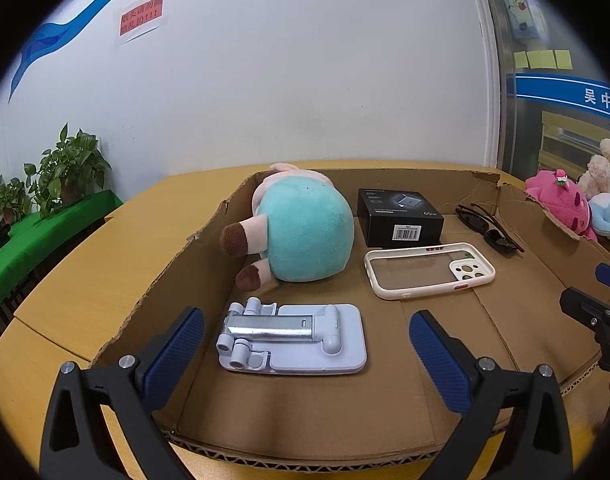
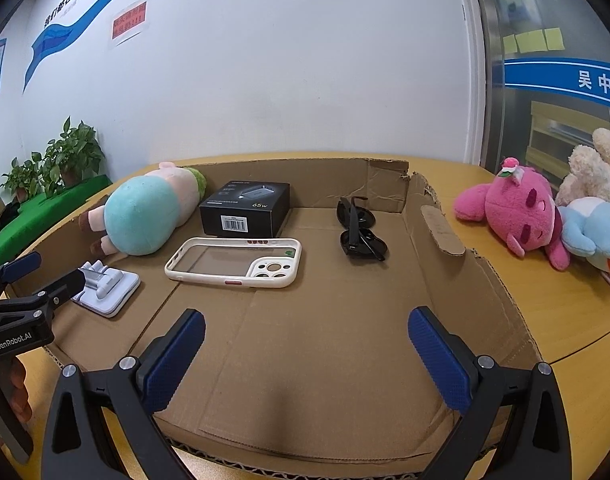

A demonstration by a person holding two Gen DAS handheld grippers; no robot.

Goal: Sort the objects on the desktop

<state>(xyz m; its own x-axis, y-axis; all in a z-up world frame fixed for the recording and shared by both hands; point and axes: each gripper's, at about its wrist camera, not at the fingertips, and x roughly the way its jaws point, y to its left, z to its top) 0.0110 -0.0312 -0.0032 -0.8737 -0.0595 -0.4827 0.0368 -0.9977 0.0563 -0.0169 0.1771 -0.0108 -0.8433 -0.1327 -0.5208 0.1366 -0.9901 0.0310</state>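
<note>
Shallow cardboard tray [image 2: 457,236] on a wooden table [image 1: 105,248], holding five sorted desktop objects.

In the tray: a folded phone stand [image 1: 291,338] at the near left; a teal plush toy [image 1: 301,232] lying on its side against the left wall; a black charger box [image 1: 401,216] just beside it; a white phone case [image 1: 429,270] in front of the box; black sunglasses [image 2: 359,228] (arms folded) toward the far right. Outside, on the table beyond the right wall, lie a pink plush [image 2: 513,212], a cream plush [image 2: 593,168] and a blue plush [image 2: 593,232]. The left gripper [image 1: 307,346] stands wide open astride the phone stand, pads clear of it; the right gripper [image 2: 307,346] is wide open over bare cardboard, empty.
</note>
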